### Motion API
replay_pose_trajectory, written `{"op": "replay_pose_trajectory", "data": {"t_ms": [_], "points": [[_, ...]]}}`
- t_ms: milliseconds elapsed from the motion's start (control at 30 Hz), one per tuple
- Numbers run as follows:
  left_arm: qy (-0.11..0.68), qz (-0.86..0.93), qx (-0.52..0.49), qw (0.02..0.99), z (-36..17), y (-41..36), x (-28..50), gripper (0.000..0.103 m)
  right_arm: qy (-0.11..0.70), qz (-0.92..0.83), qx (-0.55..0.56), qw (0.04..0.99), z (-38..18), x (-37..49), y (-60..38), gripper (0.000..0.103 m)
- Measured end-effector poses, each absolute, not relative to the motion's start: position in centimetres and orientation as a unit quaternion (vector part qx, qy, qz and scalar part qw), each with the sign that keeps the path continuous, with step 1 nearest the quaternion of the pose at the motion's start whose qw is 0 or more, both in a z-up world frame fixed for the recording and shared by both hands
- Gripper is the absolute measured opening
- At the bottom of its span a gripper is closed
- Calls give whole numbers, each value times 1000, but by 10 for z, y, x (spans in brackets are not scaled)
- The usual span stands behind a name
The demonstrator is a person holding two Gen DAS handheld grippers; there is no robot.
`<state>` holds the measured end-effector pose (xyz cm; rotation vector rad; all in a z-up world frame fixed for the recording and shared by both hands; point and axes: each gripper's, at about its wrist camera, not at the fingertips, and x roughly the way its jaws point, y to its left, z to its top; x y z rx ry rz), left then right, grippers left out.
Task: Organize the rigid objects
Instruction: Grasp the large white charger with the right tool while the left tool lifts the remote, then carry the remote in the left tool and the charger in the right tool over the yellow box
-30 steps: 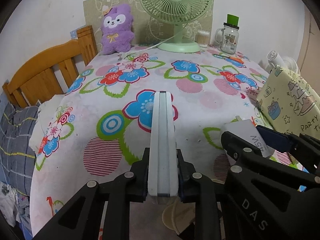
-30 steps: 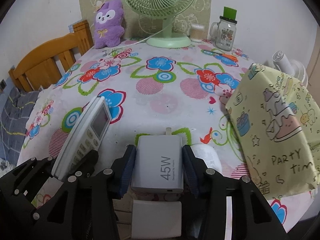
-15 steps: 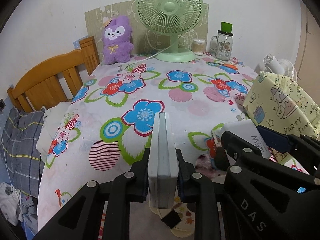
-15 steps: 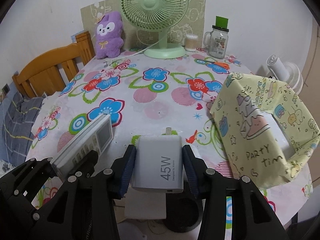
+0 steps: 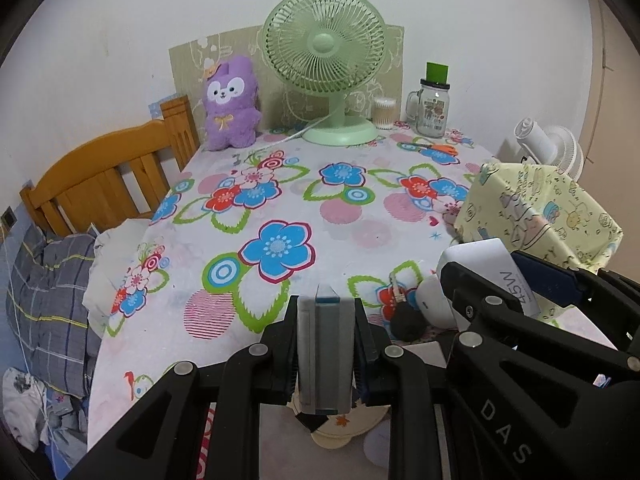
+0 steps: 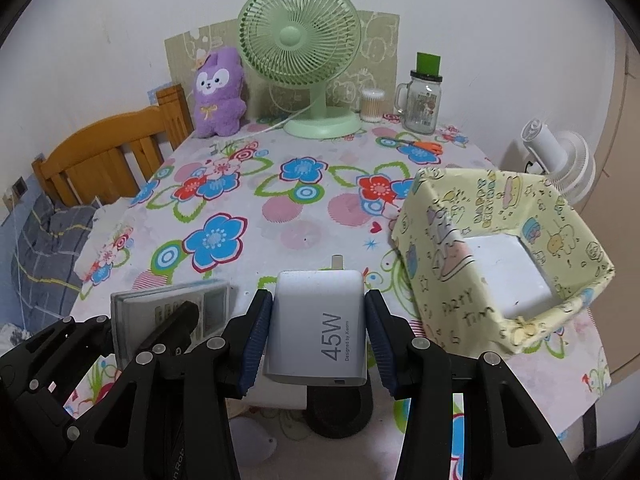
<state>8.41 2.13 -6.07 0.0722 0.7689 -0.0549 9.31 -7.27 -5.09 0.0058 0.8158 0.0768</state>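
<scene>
With my left tool (image 5: 326,356) clamped on the grey-white slim plastic remote control (image 5: 326,344) and my right tool (image 6: 316,336) clamped on the white 45W charger block (image 6: 318,328), I should lower each gently, upright, into the yellow paper-covered box (image 6: 452,280).

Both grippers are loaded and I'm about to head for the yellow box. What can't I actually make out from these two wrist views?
- Remote control, left wrist view: seen edge-on, its face is turned away.
- Same remote, right wrist view: the left gripper covers its buttons.
- Yellow box, left wrist view: its near wall hides the inside; right wrist view shows only part of the white floor.
- 45W charger: its prongs are mostly behind its body.
- Glass jar: label too small to read.
</scene>
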Motion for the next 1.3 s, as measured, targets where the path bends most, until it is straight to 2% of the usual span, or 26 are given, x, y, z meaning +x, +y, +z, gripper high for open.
{"op": "replay_pose_trajectory", "data": {"t_ms": [1300], "points": [[321, -22, 62, 945, 14, -47, 59, 21, 344, 53, 26, 937, 23, 67, -144, 50]]}}
